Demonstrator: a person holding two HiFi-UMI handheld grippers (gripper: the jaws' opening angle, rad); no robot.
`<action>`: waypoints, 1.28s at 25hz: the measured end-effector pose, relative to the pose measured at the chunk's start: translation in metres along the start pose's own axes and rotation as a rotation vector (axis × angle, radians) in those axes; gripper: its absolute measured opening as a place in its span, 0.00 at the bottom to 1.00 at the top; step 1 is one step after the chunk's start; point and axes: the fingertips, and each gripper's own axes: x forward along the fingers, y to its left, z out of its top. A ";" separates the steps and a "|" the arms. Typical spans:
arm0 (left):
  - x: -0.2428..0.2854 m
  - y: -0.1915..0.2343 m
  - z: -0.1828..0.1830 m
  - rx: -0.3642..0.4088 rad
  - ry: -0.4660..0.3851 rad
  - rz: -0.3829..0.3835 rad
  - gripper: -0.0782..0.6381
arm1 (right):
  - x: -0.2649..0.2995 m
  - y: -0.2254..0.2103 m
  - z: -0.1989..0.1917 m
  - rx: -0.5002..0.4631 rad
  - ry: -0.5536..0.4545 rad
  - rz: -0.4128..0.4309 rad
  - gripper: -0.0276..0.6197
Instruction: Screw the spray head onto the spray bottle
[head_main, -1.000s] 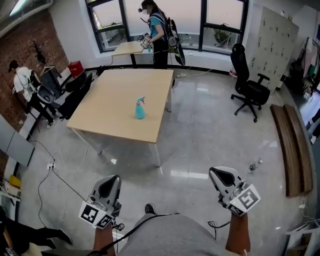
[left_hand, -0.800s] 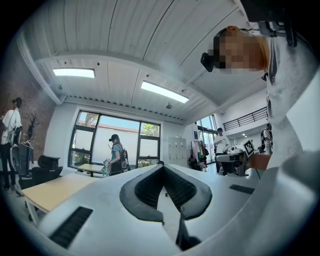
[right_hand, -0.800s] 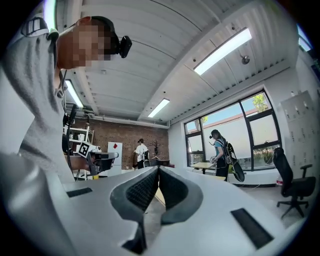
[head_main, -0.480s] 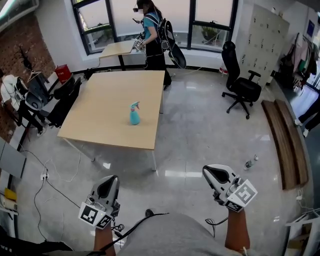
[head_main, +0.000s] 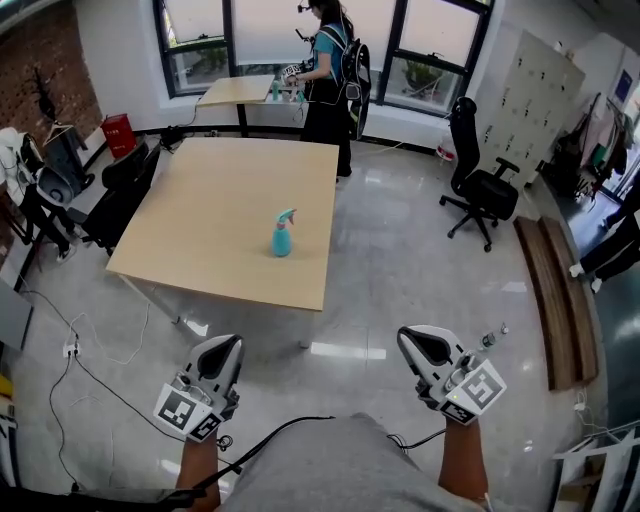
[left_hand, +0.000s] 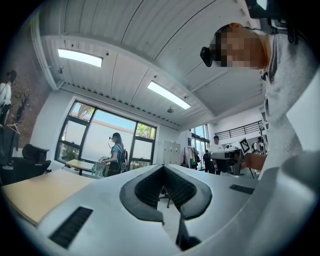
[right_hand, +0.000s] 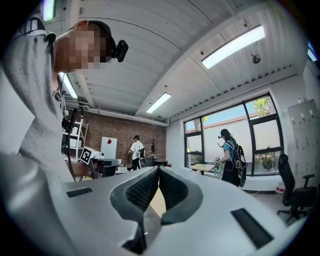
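Both your tongs are closed tight with nothing in them — left gripper (head_main: 228, 346) and right gripper (head_main: 415, 336) sit low, well apart from the spray bottle (head_main: 283, 234) standing upright on the table (head_main: 190, 230).

Plastic bottle (head_main: 282, 237), matt wood table (head_main: 200, 220), glossy flr (head_main: 420, 270)
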 end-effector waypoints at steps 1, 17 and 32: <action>0.001 0.005 -0.001 -0.008 -0.001 0.000 0.12 | 0.006 0.000 -0.001 0.001 0.013 0.005 0.05; 0.153 0.098 -0.028 -0.015 0.054 0.096 0.11 | 0.120 -0.165 -0.018 0.082 -0.044 0.127 0.05; 0.251 0.189 -0.050 -0.040 0.079 0.156 0.11 | 0.224 -0.265 -0.051 0.111 0.023 0.235 0.05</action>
